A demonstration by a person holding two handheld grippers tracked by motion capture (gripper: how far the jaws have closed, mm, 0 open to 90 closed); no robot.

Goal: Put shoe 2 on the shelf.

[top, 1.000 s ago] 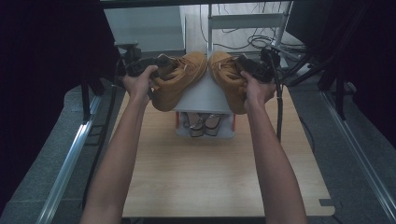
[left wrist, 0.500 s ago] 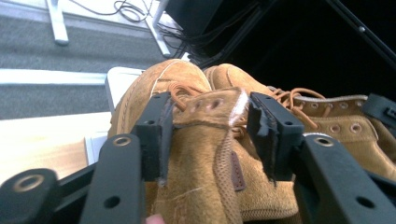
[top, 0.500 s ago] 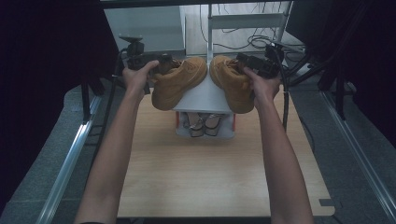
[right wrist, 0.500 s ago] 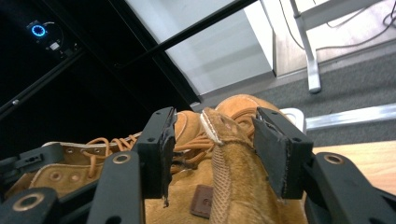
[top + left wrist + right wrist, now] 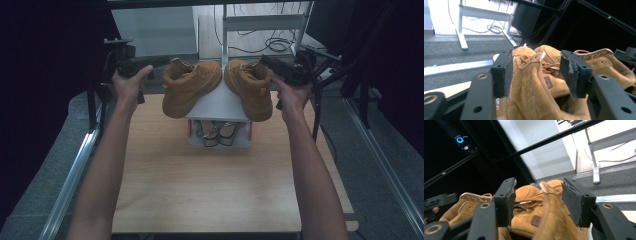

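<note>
Here, at upper centre, the left gripper (image 5: 162, 62) and right gripper (image 5: 265, 62), both released and just opening, flank two tan boots (image 5: 190, 85) atop a white stand (image 5: 220, 105).

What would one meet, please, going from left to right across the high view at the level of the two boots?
Left tongs → left boot → right boot → right tongs, whose tips overlap the right boot's collar. Both boots rest on the white rack, toes angled toward each other.
</note>
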